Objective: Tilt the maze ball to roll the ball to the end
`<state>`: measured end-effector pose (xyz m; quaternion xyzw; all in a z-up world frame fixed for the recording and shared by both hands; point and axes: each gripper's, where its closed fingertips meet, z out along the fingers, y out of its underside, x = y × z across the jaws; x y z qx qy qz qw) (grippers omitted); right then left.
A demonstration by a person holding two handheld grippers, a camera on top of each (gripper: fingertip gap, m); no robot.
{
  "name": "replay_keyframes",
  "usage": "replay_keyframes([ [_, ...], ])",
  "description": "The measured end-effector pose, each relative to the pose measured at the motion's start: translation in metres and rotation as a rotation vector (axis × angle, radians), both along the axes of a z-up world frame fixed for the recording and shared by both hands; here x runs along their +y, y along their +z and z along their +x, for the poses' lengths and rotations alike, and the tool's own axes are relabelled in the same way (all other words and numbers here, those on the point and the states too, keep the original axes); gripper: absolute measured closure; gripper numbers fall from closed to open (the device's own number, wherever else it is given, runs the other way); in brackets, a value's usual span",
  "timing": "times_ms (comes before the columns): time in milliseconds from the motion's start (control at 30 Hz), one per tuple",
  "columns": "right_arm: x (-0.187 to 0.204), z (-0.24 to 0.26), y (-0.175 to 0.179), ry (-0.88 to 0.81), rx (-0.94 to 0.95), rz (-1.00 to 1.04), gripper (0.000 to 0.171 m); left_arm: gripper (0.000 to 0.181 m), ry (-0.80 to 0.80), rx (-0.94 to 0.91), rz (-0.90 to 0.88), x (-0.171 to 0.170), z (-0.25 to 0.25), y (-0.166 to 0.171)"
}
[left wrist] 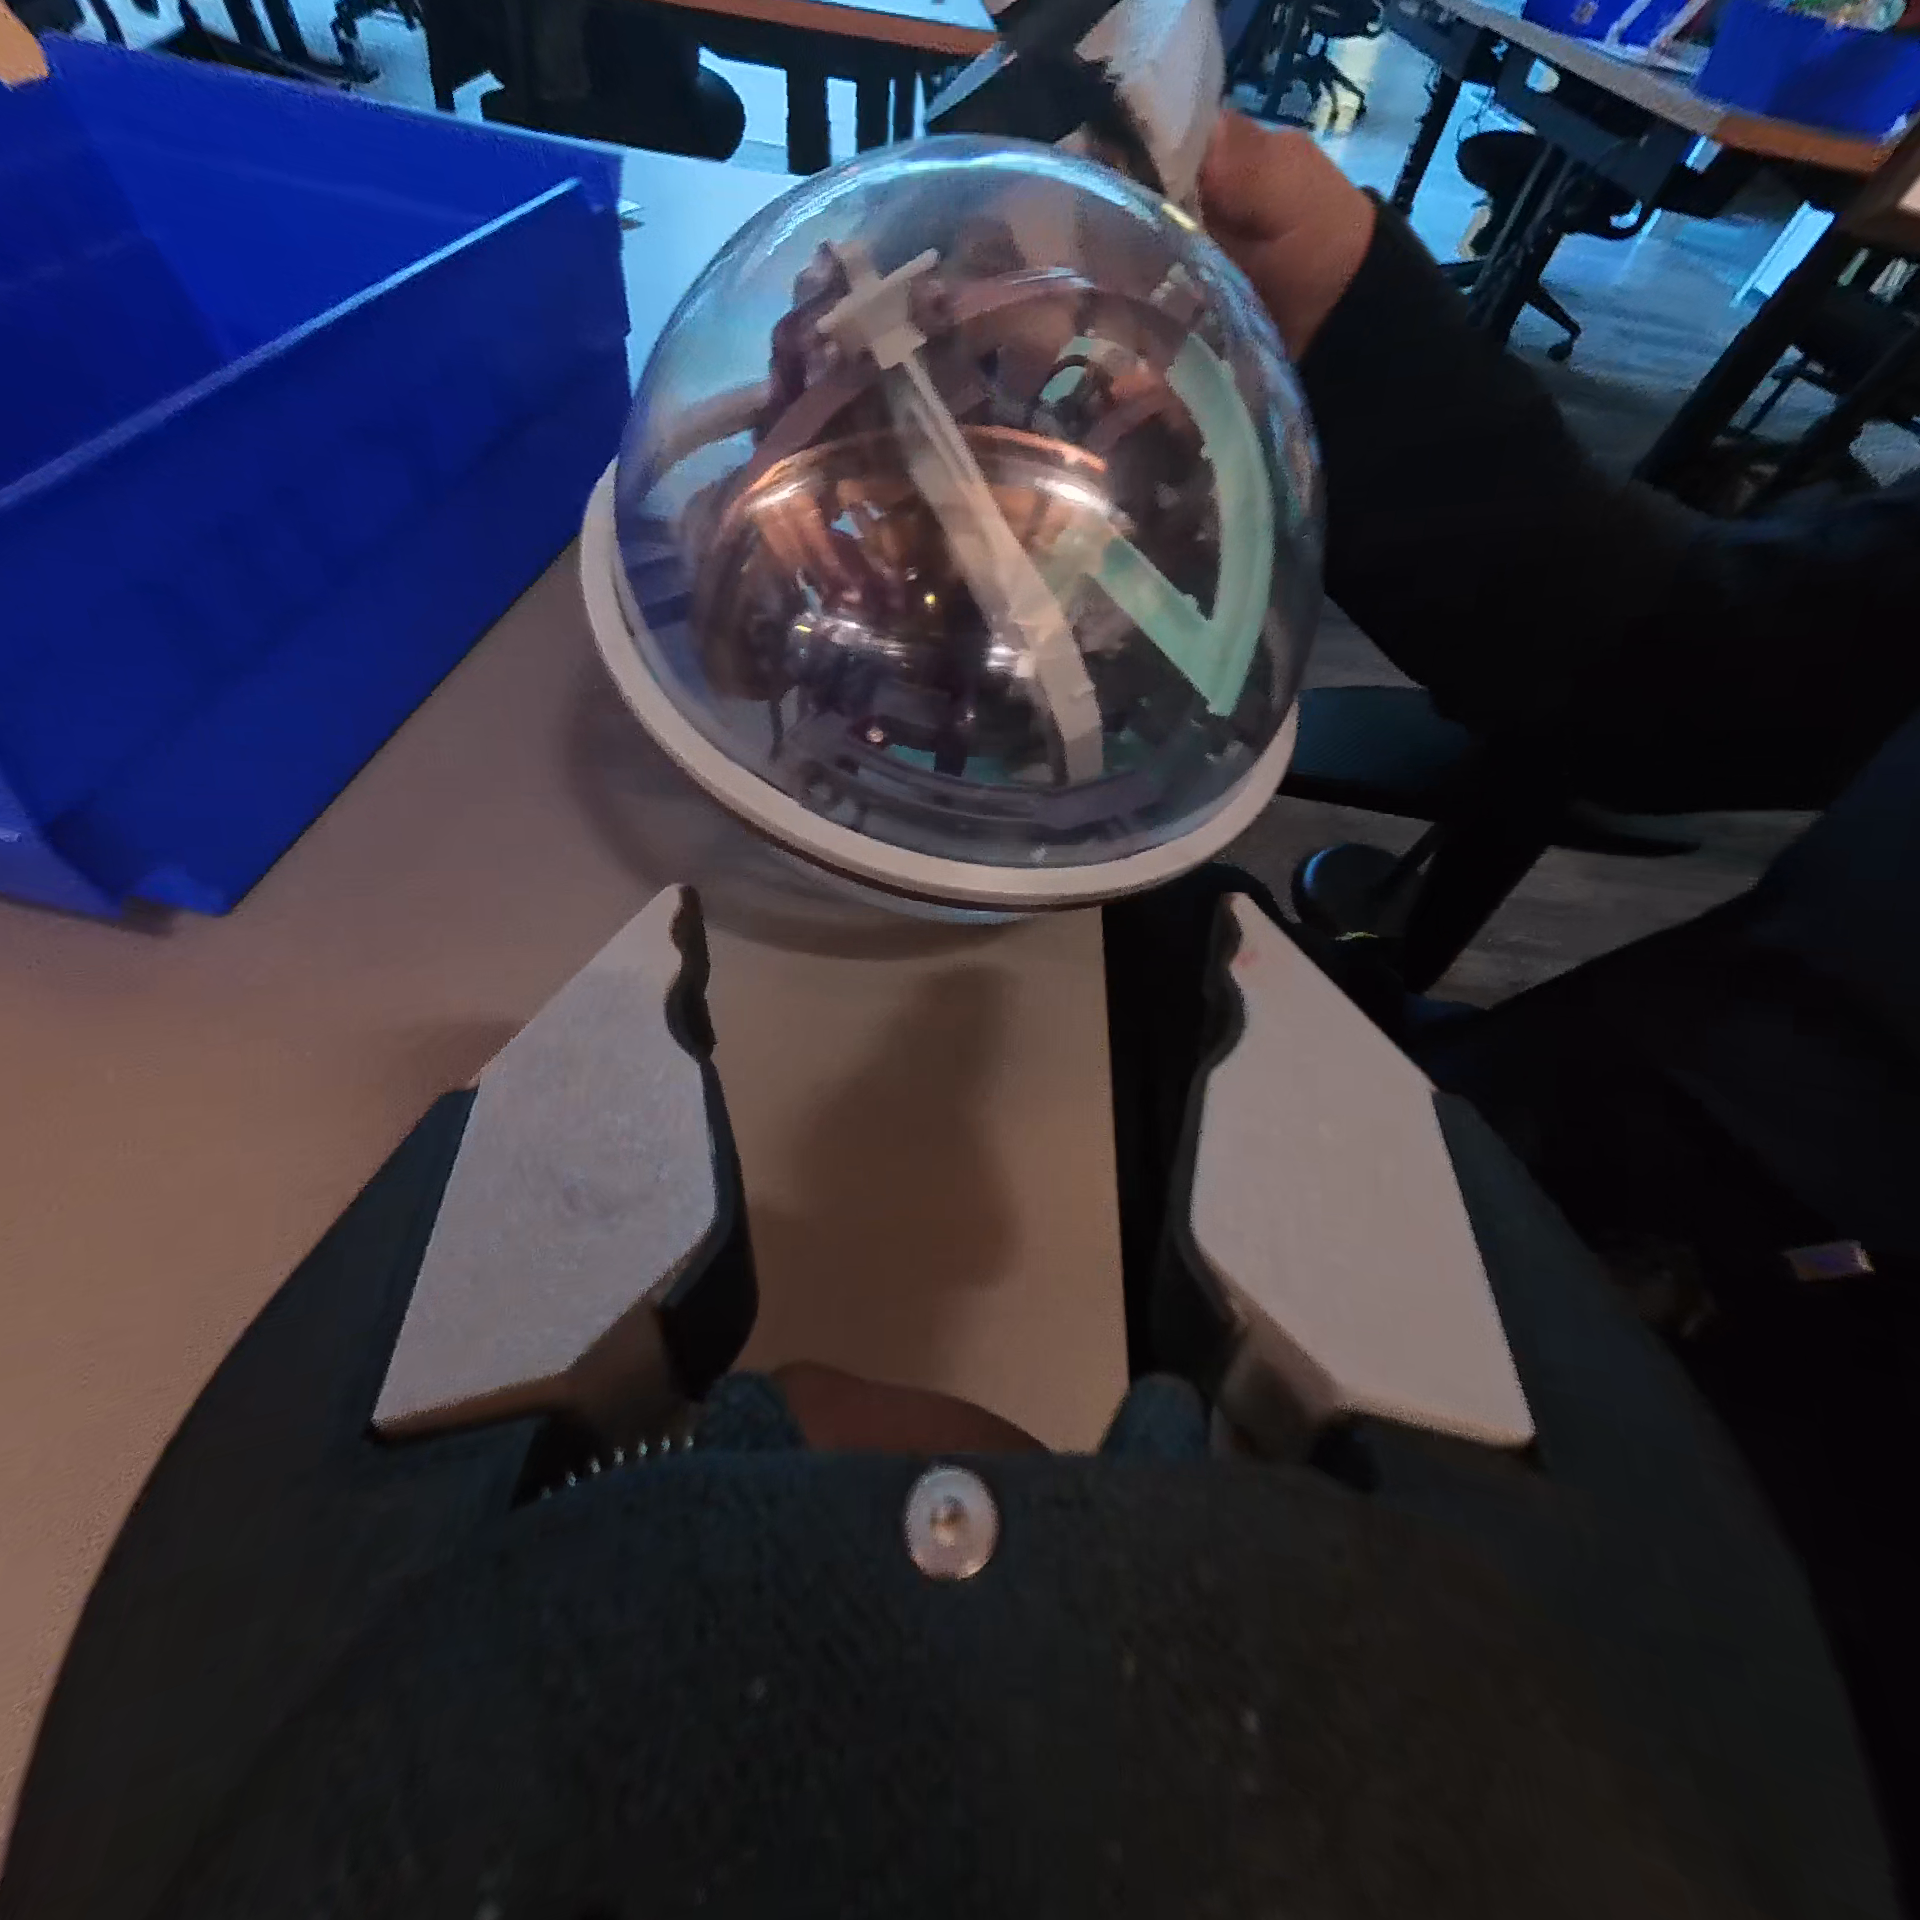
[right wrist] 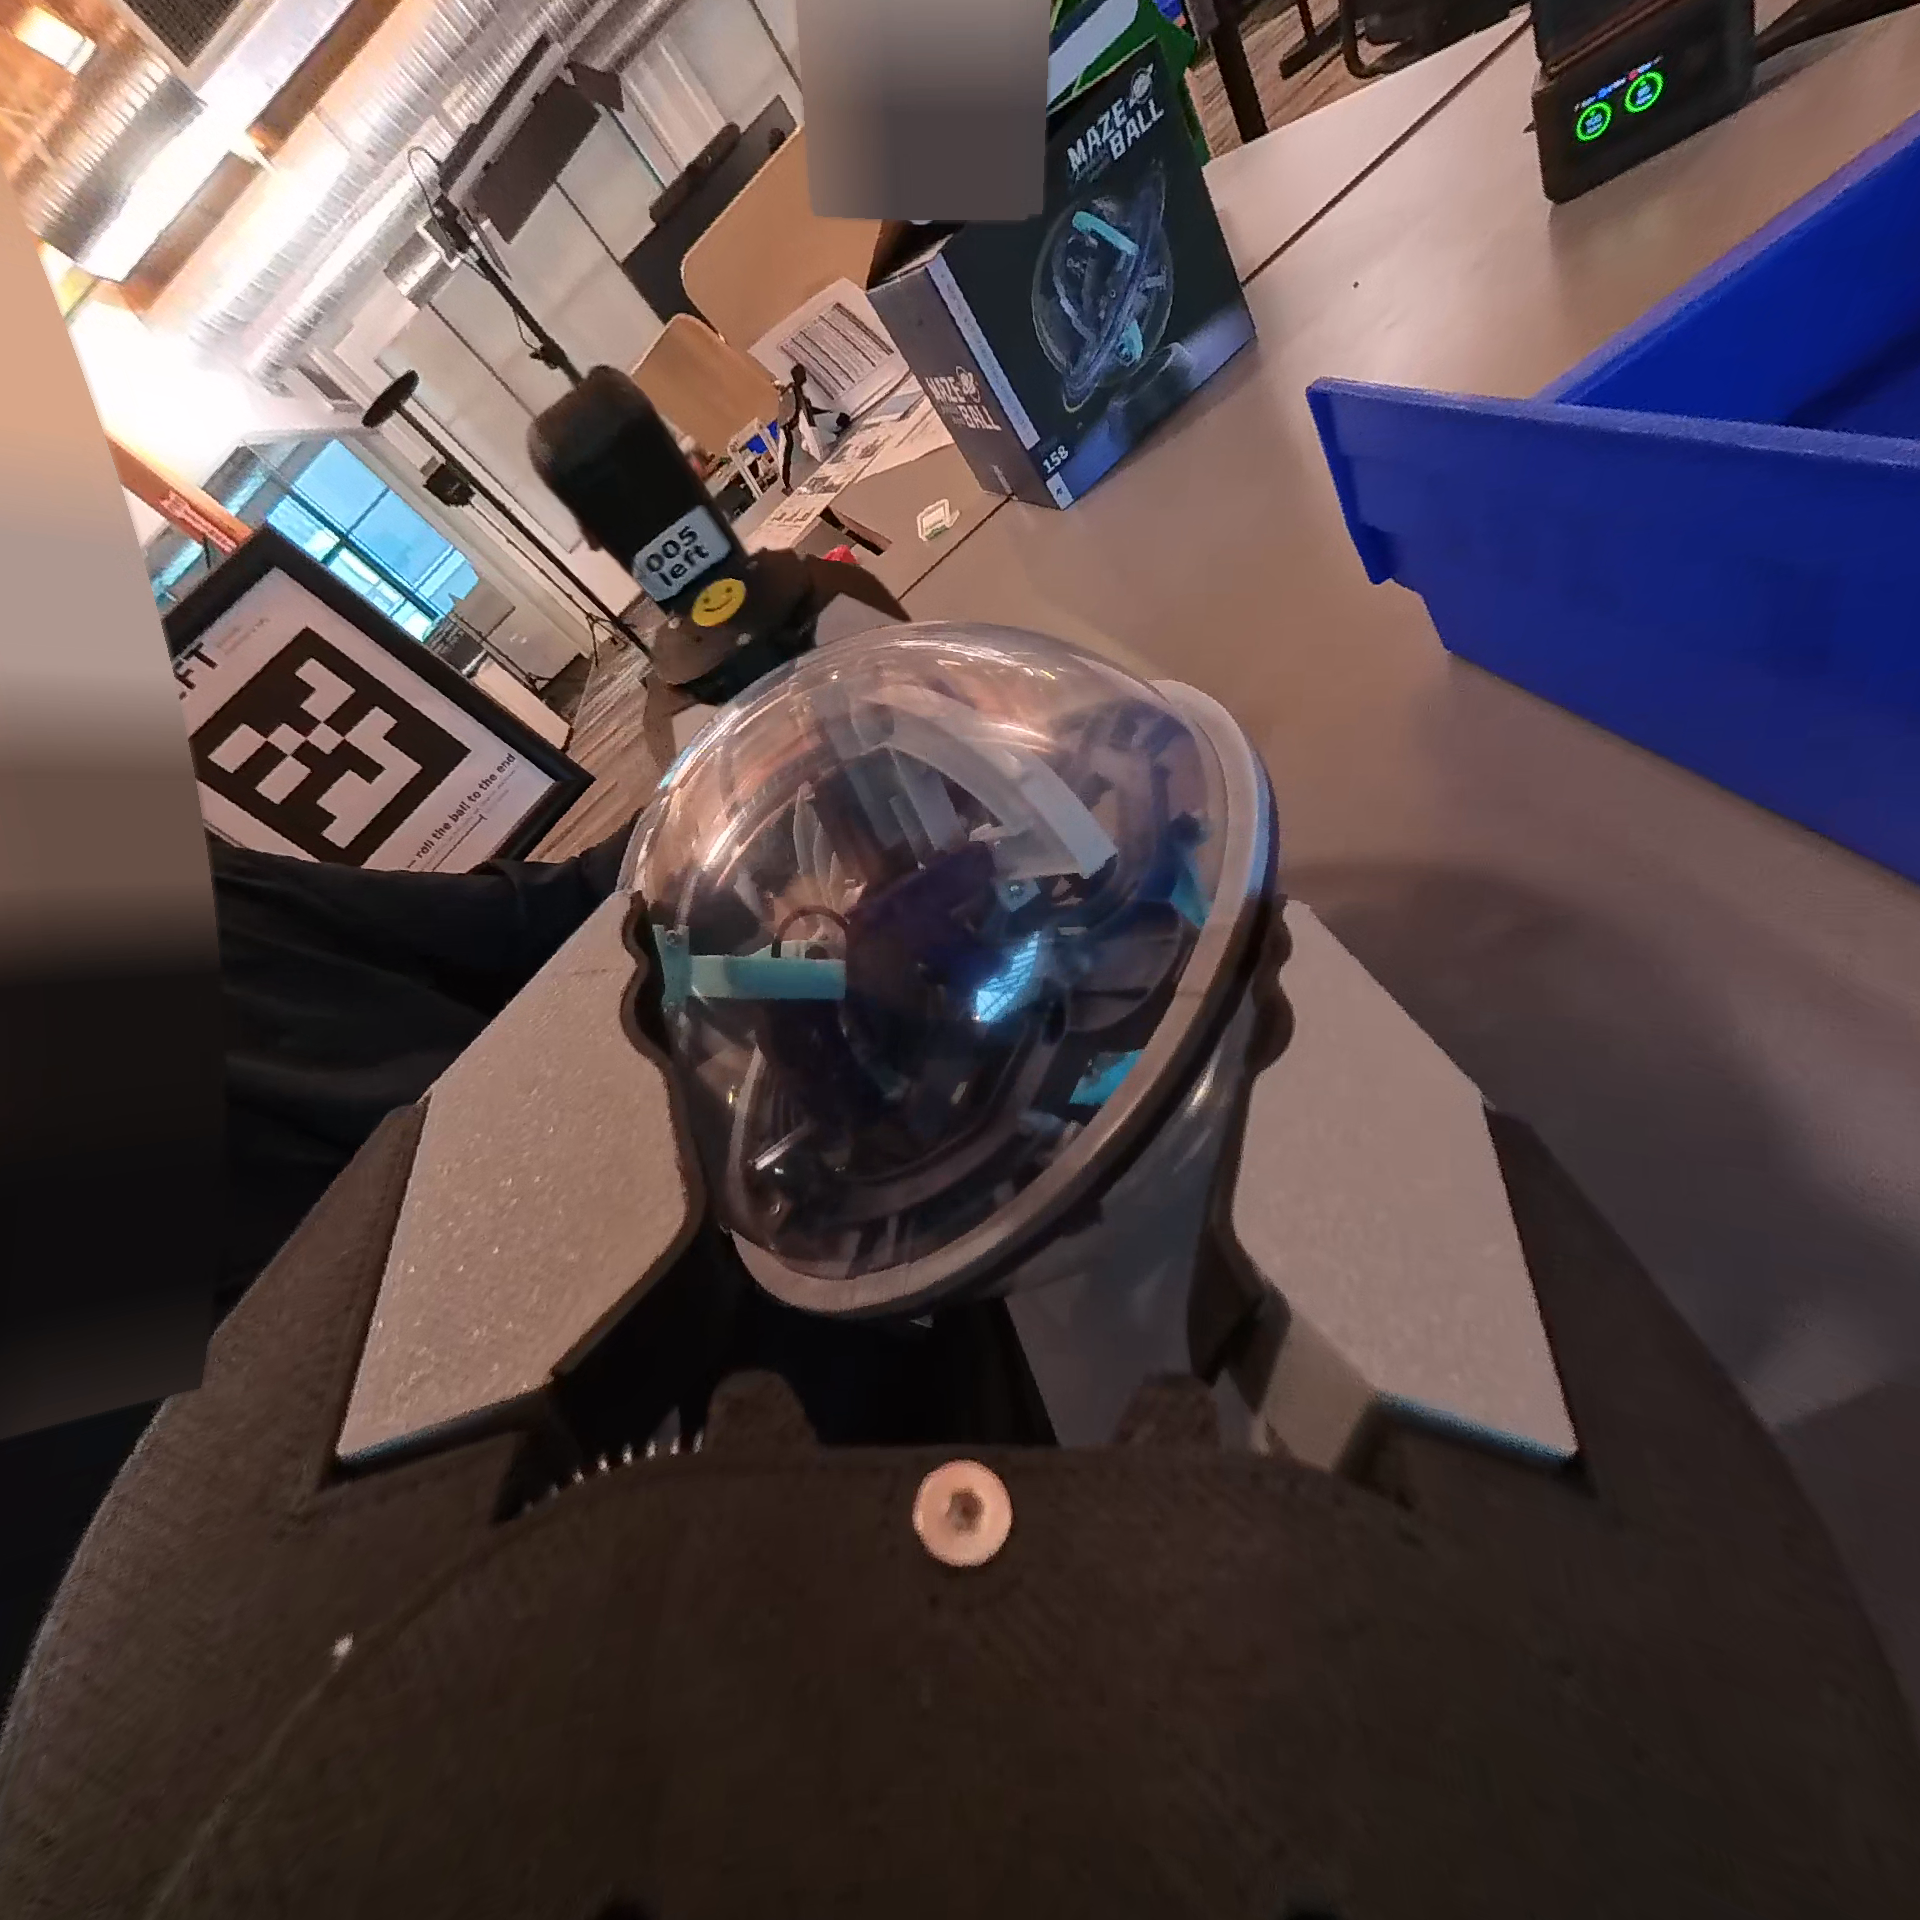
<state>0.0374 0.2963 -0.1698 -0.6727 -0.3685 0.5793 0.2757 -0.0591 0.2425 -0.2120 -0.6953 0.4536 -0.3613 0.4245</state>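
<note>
The maze ball (left wrist: 956, 540) is a clear sphere with a white rim and grey, teal and purple tracks inside. It is tilted and held just above the table. My right gripper (right wrist: 961, 935) is shut on the maze ball (right wrist: 935, 987), one finger on each side. In the left wrist view the right gripper (left wrist: 1132, 94) shows above and behind the sphere, with a hand on it. My left gripper (left wrist: 961, 935) is open and empty, its fingertips just short of the sphere's underside. The left gripper (right wrist: 707, 561) also shows beyond the sphere. I cannot make out the small ball inside.
A blue bin (left wrist: 260, 468) stands on the beige table (left wrist: 260, 1091) left of the sphere; it also shows in the right wrist view (right wrist: 1662, 520). The toy's box (right wrist: 1091, 312), a framed marker board (right wrist: 343, 748) and a device with green lights (right wrist: 1631, 104) stand farther off. The table edge (left wrist: 1112, 1143) runs under my left gripper.
</note>
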Motion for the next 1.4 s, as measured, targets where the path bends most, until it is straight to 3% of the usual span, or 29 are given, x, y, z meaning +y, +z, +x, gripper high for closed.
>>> replay_keyframes([
  [433,-0.007,-0.009,-0.004,0.037,0.010,-0.043,0.052,0.087,-0.049,0.015,-0.071,-0.006,0.016,-0.023],
  [967,-0.015,-0.020,-0.012,0.088,0.016,-0.099,0.038,0.088,-0.058,-0.045,-0.159,-0.007,0.024,-0.021],
  [1400,-0.016,-0.021,-0.012,0.090,0.023,-0.097,0.038,0.088,-0.065,-0.038,-0.175,-0.007,0.025,-0.022],
])
